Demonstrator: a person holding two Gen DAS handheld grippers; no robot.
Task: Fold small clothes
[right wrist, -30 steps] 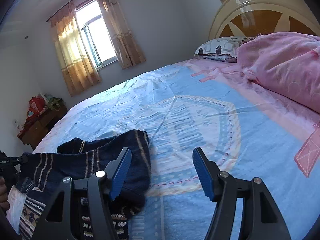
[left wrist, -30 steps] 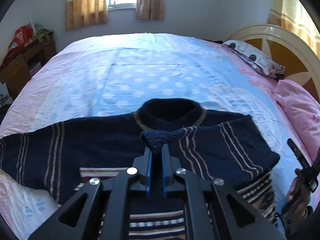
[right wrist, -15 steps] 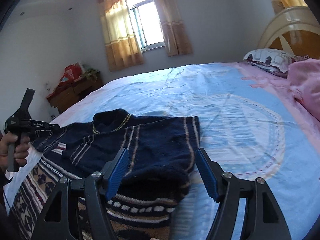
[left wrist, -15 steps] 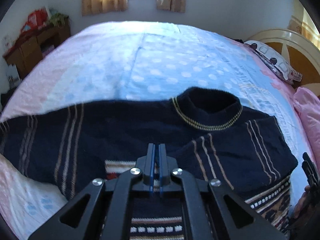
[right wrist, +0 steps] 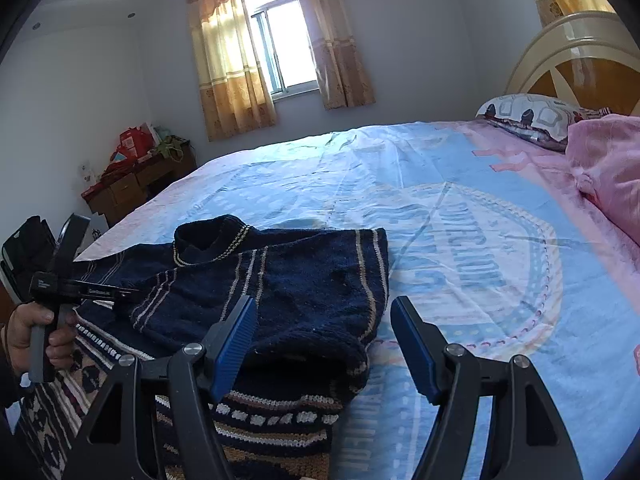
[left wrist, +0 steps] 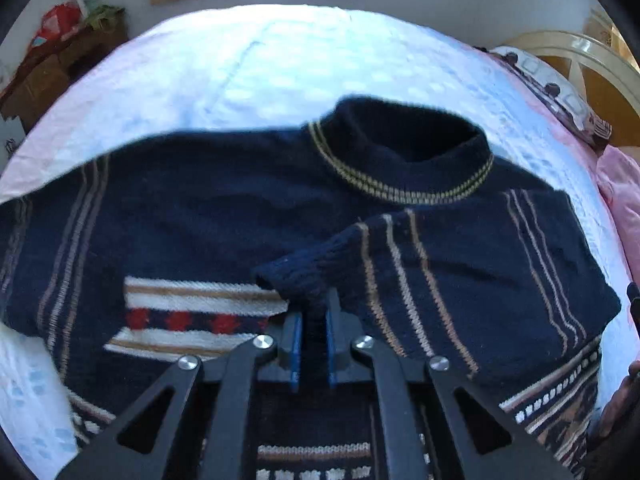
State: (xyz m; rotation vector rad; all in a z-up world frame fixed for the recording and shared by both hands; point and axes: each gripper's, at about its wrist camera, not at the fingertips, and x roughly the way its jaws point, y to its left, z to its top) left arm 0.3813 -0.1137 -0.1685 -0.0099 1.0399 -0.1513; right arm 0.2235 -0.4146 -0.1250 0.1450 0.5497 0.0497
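A dark navy knitted sweater (left wrist: 224,216) is laid flat on the bed (right wrist: 460,240), its right sleeve (left wrist: 400,264) folded across the chest. The ribbed cuff (left wrist: 296,276) of that sleeve is clamped between the pads of the left tongs (left wrist: 314,340), which stand almost together on the knit. The right tongs (right wrist: 324,344) are held apart, with nothing between the pads, above the folded edge of the garment near the bed's blue and pink sheet (right wrist: 500,280). In the right wrist view the left tongs (right wrist: 132,294) are seen held in a hand (right wrist: 36,336) at the garment's far side.

Risks are judged as follows. If the cuff is released askew, the sleeve is likely to slide or spring off the chest panel, since thick knit recovers its shape. If the cuff is pulled further, the fold may be dragged out of line and the body bunched. Yarn loops could be snagged on the ridged pads. The soft bedding gives little support, so creases may be pressed in unevenly.

The wool is coarse, bulky and stretchy, with tan stripes (left wrist: 404,276), a rolled collar (left wrist: 404,160) edged in yellow, a red and white patterned band (left wrist: 192,316) and a patterned hem. The sheet is thin, smooth and lightly wrinkled.
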